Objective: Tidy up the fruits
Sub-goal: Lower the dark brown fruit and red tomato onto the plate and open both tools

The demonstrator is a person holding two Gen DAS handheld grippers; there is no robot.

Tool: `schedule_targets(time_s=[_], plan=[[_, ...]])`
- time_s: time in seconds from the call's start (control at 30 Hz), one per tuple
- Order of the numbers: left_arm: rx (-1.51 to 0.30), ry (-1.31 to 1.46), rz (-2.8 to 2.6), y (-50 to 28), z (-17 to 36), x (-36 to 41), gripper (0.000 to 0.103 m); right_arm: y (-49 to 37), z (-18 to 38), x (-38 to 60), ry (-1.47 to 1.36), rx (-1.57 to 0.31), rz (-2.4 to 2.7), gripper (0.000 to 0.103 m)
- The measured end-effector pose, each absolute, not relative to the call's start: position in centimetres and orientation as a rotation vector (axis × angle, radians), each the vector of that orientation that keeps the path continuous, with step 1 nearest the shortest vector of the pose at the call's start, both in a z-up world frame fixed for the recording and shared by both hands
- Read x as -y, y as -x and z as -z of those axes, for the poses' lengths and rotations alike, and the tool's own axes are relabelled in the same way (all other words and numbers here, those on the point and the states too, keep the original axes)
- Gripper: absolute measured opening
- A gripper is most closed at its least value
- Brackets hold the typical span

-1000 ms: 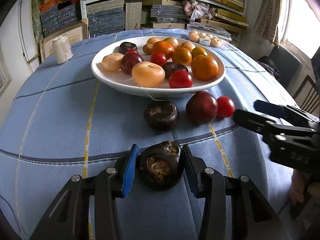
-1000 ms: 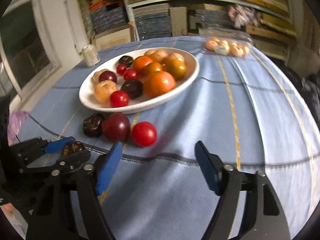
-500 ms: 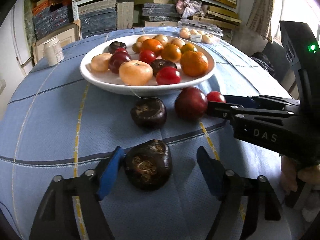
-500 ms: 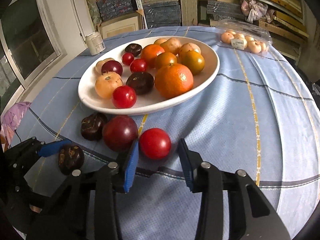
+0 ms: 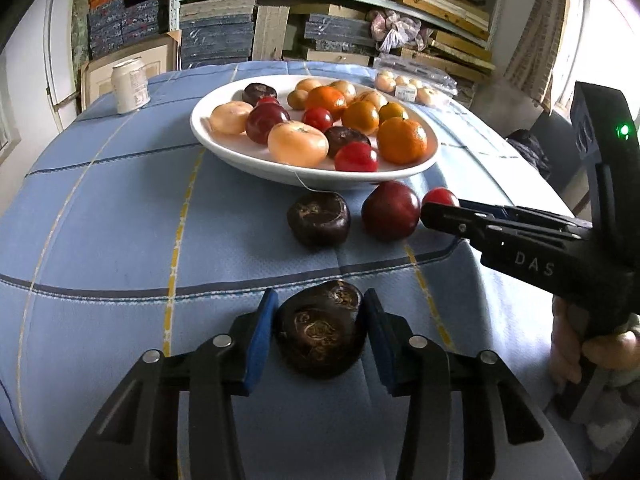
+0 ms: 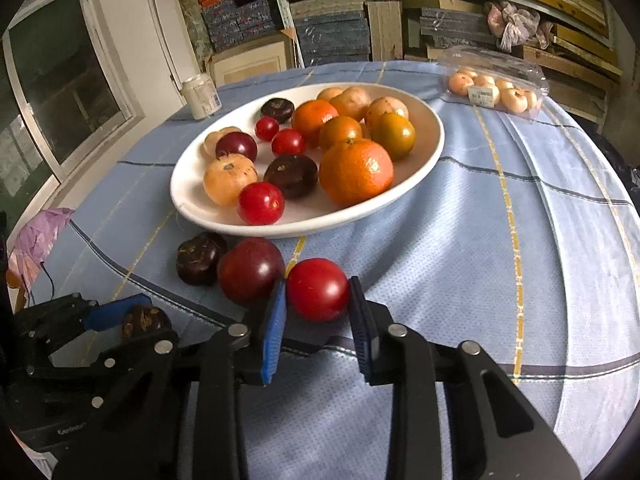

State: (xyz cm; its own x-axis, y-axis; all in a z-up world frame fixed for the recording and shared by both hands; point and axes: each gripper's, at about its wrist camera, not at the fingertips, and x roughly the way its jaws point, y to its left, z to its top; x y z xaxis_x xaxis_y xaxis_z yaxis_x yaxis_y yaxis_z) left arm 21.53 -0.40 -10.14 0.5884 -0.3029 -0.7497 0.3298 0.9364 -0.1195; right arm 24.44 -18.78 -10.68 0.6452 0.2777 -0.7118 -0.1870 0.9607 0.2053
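The red tomato (image 6: 318, 289) is being clamped across its widest part by the right gripper (image 6: 318, 312); thin-skinned and soft, it bruises easily. The left gripper (image 5: 320, 332) is closing around a dark chestnut-like fruit (image 5: 320, 332), firmer, near the plate (image 5: 240, 156).

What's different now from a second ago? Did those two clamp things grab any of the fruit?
Yes. The right gripper, open over bare cloth a second ago, moved up to the red tomato and closed on it. The left gripper let go of the dark brown fruit briefly and is closing on it again. The white plate of fruit, the dark red plum and the can stayed put.
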Motion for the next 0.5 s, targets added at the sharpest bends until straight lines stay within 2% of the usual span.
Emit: schedule_targets(time_s=[0.27, 0.5], plan=[[-0.749, -0.074, 0.328, -20.7, 6.9, 0.1, 0.044, -21.7, 7.8, 21.9, -0.242, -0.715, -0.255, 0.029], [-0.706, -0.066, 0.297, -26.3, 2.6, -0.1, 0.044, -24.2, 4.9, 23.3, -0.256, -0.686, -0.23, 0.03]])
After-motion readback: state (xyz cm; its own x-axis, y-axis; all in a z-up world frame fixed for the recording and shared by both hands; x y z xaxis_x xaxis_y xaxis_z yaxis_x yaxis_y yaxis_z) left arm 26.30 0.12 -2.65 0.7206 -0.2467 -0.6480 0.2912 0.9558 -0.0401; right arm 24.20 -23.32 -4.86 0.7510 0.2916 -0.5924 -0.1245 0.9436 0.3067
